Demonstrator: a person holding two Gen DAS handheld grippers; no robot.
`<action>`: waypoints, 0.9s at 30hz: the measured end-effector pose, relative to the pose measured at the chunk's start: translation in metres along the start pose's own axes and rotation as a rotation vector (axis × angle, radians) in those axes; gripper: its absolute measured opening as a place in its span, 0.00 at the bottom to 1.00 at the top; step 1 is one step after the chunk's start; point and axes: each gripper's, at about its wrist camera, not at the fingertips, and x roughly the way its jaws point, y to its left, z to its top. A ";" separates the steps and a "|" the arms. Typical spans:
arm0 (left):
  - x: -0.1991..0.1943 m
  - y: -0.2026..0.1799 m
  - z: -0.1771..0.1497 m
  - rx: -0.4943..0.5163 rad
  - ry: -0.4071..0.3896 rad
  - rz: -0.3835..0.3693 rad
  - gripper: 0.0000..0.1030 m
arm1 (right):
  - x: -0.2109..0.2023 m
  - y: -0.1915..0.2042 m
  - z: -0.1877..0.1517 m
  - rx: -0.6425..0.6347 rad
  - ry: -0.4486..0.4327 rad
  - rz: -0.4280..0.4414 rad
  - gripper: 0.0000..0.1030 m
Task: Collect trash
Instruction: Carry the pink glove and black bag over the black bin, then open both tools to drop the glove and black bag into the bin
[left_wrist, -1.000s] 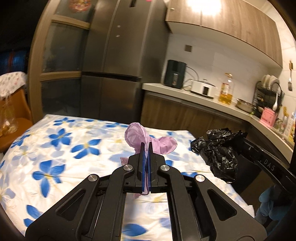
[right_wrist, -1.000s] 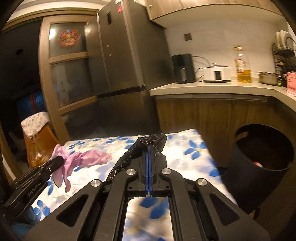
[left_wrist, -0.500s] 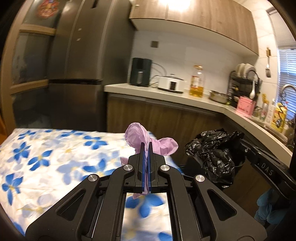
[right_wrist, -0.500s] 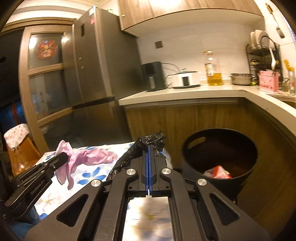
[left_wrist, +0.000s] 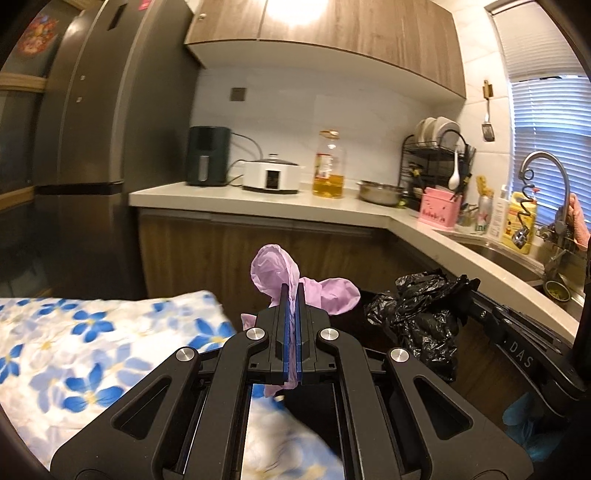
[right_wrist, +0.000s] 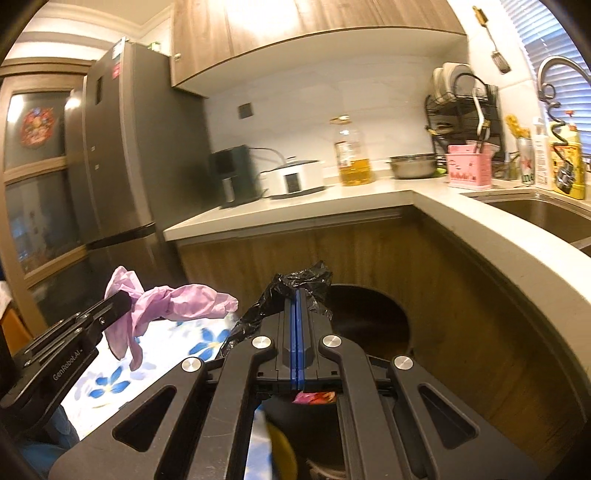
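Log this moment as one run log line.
left tool: shut on pink glove | right tool: shut on black bag | bin: below right tool

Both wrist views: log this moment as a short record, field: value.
left gripper: shut on pink glove
right gripper: shut on black plastic bag
trash bin: black, open, under right gripper beside the wooden cabinets
bin contents: a pink wrapper shows
table: blue-flower cloth, at left
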 end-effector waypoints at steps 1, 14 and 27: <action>0.004 -0.003 0.000 -0.001 0.000 -0.008 0.01 | 0.002 -0.005 0.002 0.002 -0.002 -0.010 0.01; 0.061 -0.027 -0.002 -0.007 0.010 -0.095 0.01 | 0.027 -0.034 0.003 0.043 0.002 -0.040 0.01; 0.089 -0.029 -0.014 -0.019 0.056 -0.162 0.44 | 0.046 -0.044 0.000 0.063 0.031 -0.045 0.24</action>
